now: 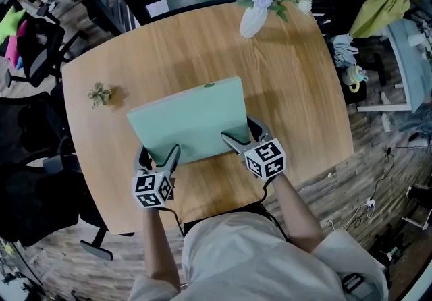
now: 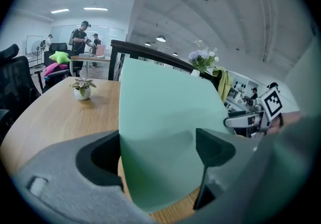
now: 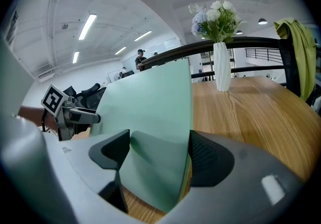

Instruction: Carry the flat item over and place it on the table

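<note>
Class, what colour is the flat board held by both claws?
The flat board is pale mint green; the head view shows it best.

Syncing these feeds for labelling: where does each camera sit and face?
Head view: on the head, steeply down onto table, green board, forearms, left gripper, right gripper.
Left gripper view: on that gripper, along its jaws clamping the board, towards a potted plant.
Right gripper view: on that gripper, jaws likewise on the board, towards a flower vase.
Shared: the board in all; each gripper view shows the other gripper.
</note>
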The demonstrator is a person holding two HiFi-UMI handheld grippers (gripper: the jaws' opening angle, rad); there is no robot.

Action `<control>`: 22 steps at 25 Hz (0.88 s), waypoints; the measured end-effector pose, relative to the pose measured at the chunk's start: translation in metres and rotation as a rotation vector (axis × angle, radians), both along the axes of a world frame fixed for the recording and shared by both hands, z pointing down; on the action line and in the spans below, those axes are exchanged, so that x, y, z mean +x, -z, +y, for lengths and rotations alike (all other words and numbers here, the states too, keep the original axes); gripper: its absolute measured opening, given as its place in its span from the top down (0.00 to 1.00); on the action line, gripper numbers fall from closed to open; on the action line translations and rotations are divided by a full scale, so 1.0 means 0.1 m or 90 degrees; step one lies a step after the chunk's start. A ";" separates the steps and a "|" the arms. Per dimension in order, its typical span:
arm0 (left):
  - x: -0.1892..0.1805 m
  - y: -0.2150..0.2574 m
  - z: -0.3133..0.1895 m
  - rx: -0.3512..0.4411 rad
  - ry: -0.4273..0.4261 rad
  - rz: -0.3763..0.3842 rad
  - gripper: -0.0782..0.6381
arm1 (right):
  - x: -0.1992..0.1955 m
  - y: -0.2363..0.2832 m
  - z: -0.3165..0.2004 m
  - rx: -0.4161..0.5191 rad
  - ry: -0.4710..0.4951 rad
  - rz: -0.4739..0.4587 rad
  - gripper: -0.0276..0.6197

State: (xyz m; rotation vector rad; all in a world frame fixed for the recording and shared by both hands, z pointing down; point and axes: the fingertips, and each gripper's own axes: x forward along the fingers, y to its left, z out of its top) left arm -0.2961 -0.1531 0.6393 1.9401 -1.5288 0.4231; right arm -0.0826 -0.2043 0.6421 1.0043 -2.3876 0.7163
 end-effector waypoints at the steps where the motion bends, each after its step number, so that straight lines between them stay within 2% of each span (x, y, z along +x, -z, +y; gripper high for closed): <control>1: 0.00 -0.01 0.00 -0.001 -0.001 0.000 0.23 | 0.00 -0.01 0.00 -0.003 -0.001 0.000 0.37; 22: -0.01 -0.14 -0.03 -0.033 -0.015 0.009 0.23 | -0.02 -0.20 -0.04 -0.056 -0.006 -0.005 0.37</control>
